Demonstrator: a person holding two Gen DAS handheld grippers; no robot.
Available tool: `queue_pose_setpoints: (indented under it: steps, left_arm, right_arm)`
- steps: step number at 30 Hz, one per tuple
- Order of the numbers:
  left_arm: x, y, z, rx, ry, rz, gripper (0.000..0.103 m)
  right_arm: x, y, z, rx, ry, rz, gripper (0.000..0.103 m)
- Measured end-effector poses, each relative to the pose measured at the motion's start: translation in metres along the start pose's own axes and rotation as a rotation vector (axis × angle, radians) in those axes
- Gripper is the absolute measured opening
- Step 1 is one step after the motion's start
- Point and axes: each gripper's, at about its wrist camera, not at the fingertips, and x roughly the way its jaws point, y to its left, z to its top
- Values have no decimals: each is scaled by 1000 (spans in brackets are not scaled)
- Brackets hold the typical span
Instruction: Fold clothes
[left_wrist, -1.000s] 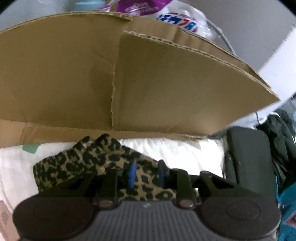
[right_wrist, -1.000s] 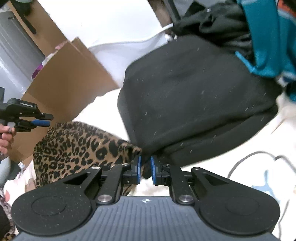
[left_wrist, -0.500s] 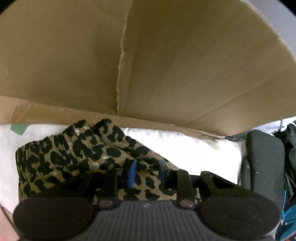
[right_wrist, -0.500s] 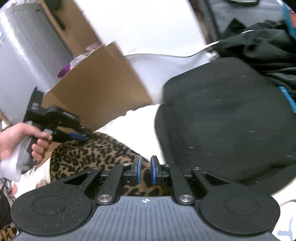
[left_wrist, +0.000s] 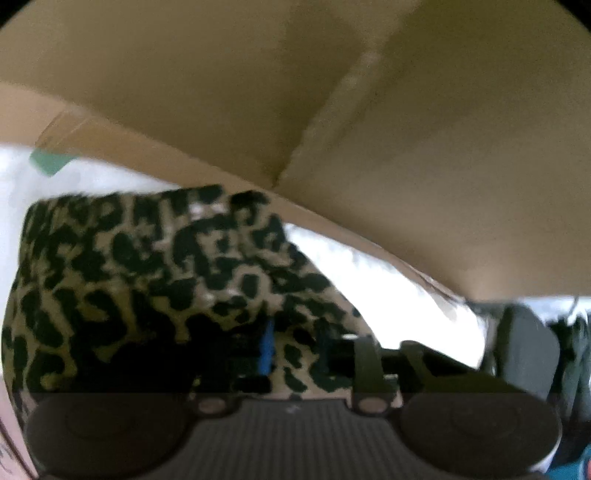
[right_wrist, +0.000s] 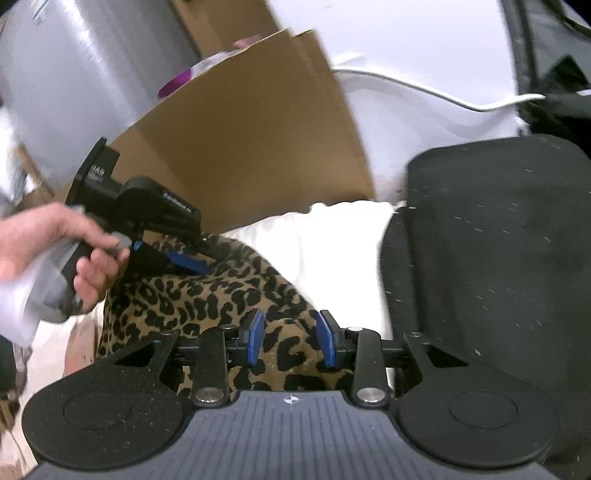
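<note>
R tongs (right_wrist: 291, 341) apart, leopard cloth (right_wrist: 207, 302) between/under pads | L tongs (left_wrist: 295, 350) apart over same cloth, blurry | cloth runs L-R between both, bunched | R nearer its near edge

A white bedsheet (right_wrist: 343, 251) covers the surface that carries everything. On it, toward 8 o'clock in the right wrist view, lies the leopard-print garment (right_wrist: 207, 299), bunched and rumpled. At 3 o'clock a black garment (right_wrist: 491, 251) lies spread flat, its edge just beside the leopard print. A brown cardboard box (right_wrist: 251, 147) stands at 11 o'clock, its base against the sheet behind the leopard-print garment.
</note>
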Motion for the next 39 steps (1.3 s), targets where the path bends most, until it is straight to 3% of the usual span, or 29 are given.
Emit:
queue_pose_setpoints:
  steps: [4,7,14,16,17,22,27,29,30,32,39]
  left_arm:
    - [1,14,0,-120,3,-20,14]
    - [1,13,2,-145,12,-19,13]
    - [3,5,6,-167,44,-10,25]
    - [4,1,10,-140,64,16,19]
    - [5,2,12,-138,77,37,8]
    - [7,12,14,-195,102,20,5]
    - [0,4,8,-148,81,24,0]
    - [-6,6,4,-149,79,-3,0]
    - [-11,6,3,-144,73,-14,0]
    - [-20,6,1,-136,61,-37,0]
    - [-47,-7,-2,-99,15,-123,0]
  right_arm:
    - [18,13,6,-75,51,1,34]
    - [31,21,12,-128,84,0,34]
    - [61,35,17,-213,181,16,34]
    - [67,35,16,-219,210,13,34]
    - [68,33,16,-216,214,12,34]
    - [73,27,20,-203,234,33,34]
    - [77,20,25,-192,254,67,34]
    - [79,17,27,-187,261,78,28]
    - [78,16,27,-185,261,75,14]
    - [75,16,27,-186,254,72,2]
    - [48,22,27,-193,171,54,0]
